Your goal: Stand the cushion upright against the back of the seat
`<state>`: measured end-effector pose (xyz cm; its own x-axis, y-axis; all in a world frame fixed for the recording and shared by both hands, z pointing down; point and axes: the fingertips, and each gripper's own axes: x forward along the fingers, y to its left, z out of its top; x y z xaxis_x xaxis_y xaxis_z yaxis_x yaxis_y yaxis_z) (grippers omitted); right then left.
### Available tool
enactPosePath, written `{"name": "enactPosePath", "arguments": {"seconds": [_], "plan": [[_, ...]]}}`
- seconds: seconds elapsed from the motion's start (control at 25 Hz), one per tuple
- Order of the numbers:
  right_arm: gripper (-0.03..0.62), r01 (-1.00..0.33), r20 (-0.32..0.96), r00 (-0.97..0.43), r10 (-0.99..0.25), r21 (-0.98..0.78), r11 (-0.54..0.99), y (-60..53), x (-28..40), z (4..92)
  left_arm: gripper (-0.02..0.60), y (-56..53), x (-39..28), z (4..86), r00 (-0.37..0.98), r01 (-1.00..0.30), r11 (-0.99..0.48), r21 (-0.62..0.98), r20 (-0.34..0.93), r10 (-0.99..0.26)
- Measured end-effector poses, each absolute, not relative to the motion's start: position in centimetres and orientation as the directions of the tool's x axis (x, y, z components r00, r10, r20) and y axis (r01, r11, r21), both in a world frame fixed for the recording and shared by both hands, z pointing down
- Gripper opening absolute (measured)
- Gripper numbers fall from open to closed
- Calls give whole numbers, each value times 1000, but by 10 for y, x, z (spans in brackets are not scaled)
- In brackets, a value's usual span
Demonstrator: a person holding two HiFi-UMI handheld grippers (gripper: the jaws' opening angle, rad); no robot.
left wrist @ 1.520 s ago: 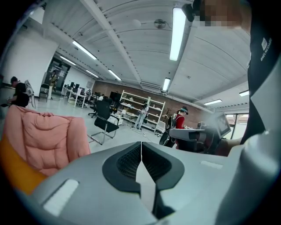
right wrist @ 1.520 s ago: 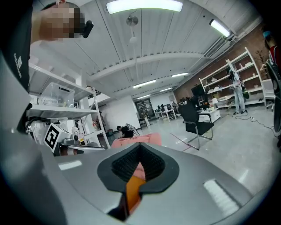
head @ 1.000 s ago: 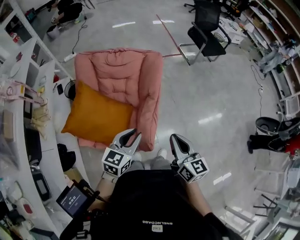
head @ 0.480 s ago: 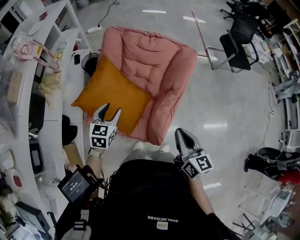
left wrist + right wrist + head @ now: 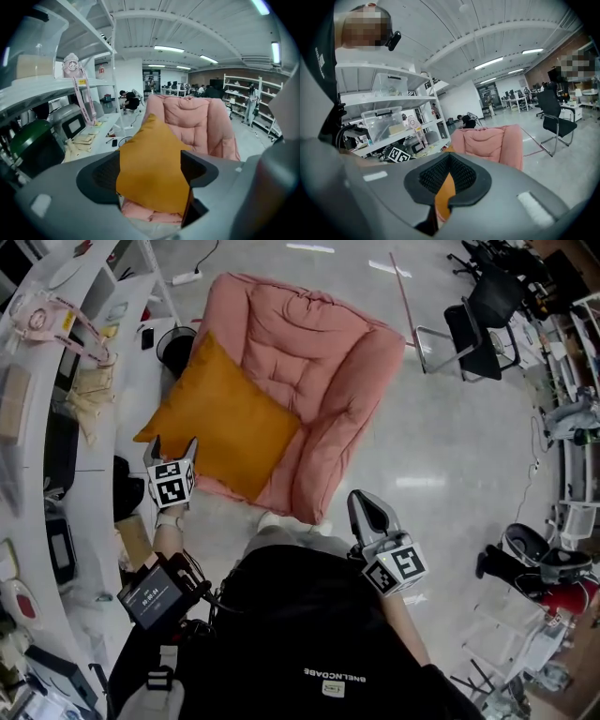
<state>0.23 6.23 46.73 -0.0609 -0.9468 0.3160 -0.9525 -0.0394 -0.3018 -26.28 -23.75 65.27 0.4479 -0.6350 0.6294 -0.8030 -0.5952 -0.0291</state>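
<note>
Approach: left gripper (image 5: 172, 446) jaws just opening, cushion (image 5: 225, 427) corner between them, ungripped; right gripper (image 5: 362, 504) closed, empty. Next: clamp corner, tilt against chair (image 5: 319, 343) back.

Bright, even indoor light comes from long ceiling strip lights (image 5: 168, 48), whose white reflections glare on the glossy floor (image 5: 450, 456). Shadows are soft and faint. The head view is sharp. Both gripper views bend strongly at the edges (fisheye, with dark rounded corners), and their nearest foreground is blurred.
</note>
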Motion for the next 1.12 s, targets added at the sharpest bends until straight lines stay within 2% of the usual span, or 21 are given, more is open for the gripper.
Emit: {"name": "enactPosePath", "arguments": {"seconds": [0.32,0.6,0.88,1.0,1.12], "plan": [[3,-953,352,-15,-936,-287,-93,65,10,477,474,-273,-292,718,350,-837,-545,-37,730,-587],[3,-947,379,19,-925,-291,-138,89,25,485,494,-271,-272,750,317,-813,-580,-54,794,-519],[3,-936,396,70,-916,-290,-197,112,27,483,444,-268,-275,763,344,-814,-581,26,827,-445],[3,-928,397,91,-913,-299,-222,119,28,485,398,-265,-271,763,350,-815,-578,38,828,-438],[3,-924,400,98,-911,-304,-233,117,28,488,317,-264,-264,762,360,-808,-587,44,826,-434]]}}
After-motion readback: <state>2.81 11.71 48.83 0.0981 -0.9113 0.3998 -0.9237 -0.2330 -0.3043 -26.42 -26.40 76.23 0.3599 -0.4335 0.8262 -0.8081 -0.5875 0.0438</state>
